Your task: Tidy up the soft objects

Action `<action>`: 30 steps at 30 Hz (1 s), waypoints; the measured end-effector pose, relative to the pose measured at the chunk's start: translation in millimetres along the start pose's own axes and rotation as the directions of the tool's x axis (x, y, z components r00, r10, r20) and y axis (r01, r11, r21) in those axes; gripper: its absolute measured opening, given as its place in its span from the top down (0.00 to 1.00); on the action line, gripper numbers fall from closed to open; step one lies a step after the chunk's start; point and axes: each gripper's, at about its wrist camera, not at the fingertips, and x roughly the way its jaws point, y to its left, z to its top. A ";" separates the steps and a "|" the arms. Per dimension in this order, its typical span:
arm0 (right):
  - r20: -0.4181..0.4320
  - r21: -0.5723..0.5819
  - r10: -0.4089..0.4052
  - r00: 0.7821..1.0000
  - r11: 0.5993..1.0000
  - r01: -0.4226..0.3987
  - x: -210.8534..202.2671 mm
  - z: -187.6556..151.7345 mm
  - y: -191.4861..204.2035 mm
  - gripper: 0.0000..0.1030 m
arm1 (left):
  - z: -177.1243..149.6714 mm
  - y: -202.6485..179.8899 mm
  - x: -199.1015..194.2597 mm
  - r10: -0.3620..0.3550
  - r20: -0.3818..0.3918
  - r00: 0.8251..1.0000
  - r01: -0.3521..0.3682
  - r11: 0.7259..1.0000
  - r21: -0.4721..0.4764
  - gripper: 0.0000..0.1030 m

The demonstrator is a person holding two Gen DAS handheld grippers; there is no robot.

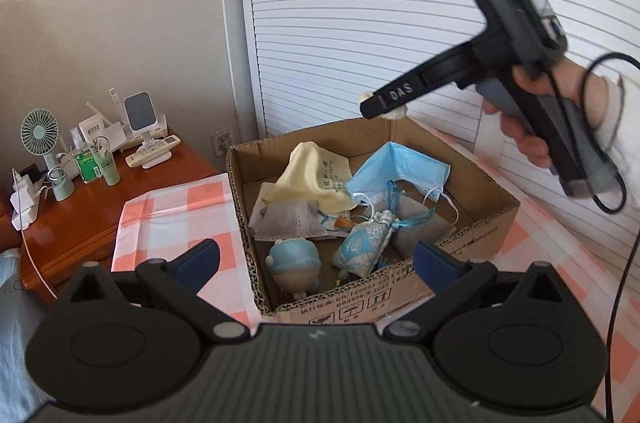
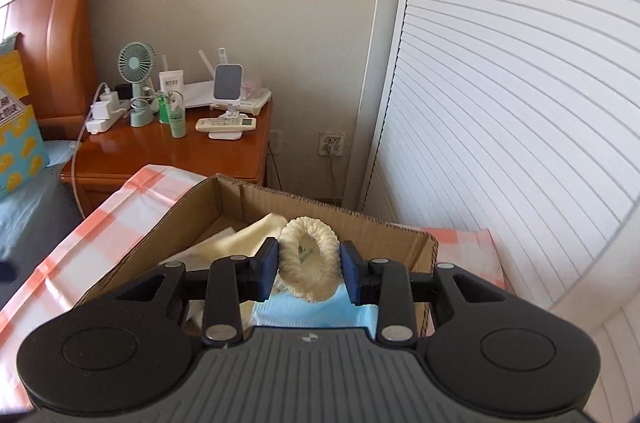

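Left wrist view: the left gripper (image 1: 316, 259) is released and empty above a cardboard box (image 1: 404, 297) of soft items on the checked surface (image 1: 176, 211).

Right wrist view: the right gripper (image 2: 309, 269) clasps a cream fuzzy ring (image 2: 308, 259) over the box (image 2: 224, 203).

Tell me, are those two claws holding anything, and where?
The right gripper pinches a cream fuzzy ring by its two outer sides, above the cardboard box. The left gripper is open, holding nothing.
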 end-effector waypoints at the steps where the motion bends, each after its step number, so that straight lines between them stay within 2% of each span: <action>1: -0.009 0.009 -0.007 1.000 1.000 0.007 8.0 2.8 -0.4 0.62 | -1.7 -0.7 -0.5 -0.001 -0.005 1.000 0.001 1.000 0.004 0.01; 3: -0.019 0.021 -0.007 1.000 1.000 0.007 21.7 5.6 -1.2 0.53 | -5.1 -0.5 -2.0 0.005 -0.015 1.000 -0.005 1.000 -0.002 0.01; 5: -0.035 0.025 -0.018 0.999 0.999 0.019 31.1 5.6 -0.9 0.35 | -6.7 0.4 -3.4 0.022 -0.021 1.000 -0.022 1.000 -0.014 0.01; 6: -0.043 0.024 -0.019 0.999 1.000 0.020 32.6 4.9 -0.7 0.32 | -7.0 0.9 -4.5 0.028 -0.019 0.999 -0.028 0.999 -0.017 0.01; 8: -0.041 0.034 -0.031 0.999 0.999 0.032 31.1 1.9 -0.1 0.17 | -6.7 1.6 -5.4 0.044 -0.015 0.999 -0.045 0.999 -0.025 0.01; 11: -0.048 0.073 -0.034 0.998 0.997 0.038 20.7 -4.4 -3.2 0.06 | -5.9 2.9 -6.7 0.055 -0.017 0.998 -0.056 0.997 -0.051 0.01; 14: -0.070 0.114 -0.047 0.996 0.992 0.055 5.4 -12.2 -6.3 0.00 | -4.4 1.4 -7.4 0.068 -0.025 0.997 -0.069 0.995 -0.074 0.01; 16: -0.096 0.135 -0.066 0.993 0.988 0.079 -5.8 -18.6 -4.9 0.00 | -3.4 -0.3 -7.7 0.105 -0.042 0.994 -0.108 0.990 -0.091 0.01; 21: -0.166 0.150 -0.144 0.975 0.974 0.170 -40.5 -45.5 7.3 0.00 | -2.5 0.9 -10.5 0.160 -0.142 0.977 -0.184 0.968 -0.170 0.01; 24: -0.199 0.178 -0.182 0.963 0.960 0.218 -66.8 -64.7 15.0 0.00 | -2.9 -0.1 -16.5 0.159 -0.165 0.973 -0.190 0.962 -0.197 0.01; 30: -0.232 0.235 -0.194 0.953 0.940 0.249 -111.4 -97.3 29.0 0.00 | -4.0 -8.8 -31.8 0.159 -0.166 0.973 -0.191 0.961 -0.201 0.01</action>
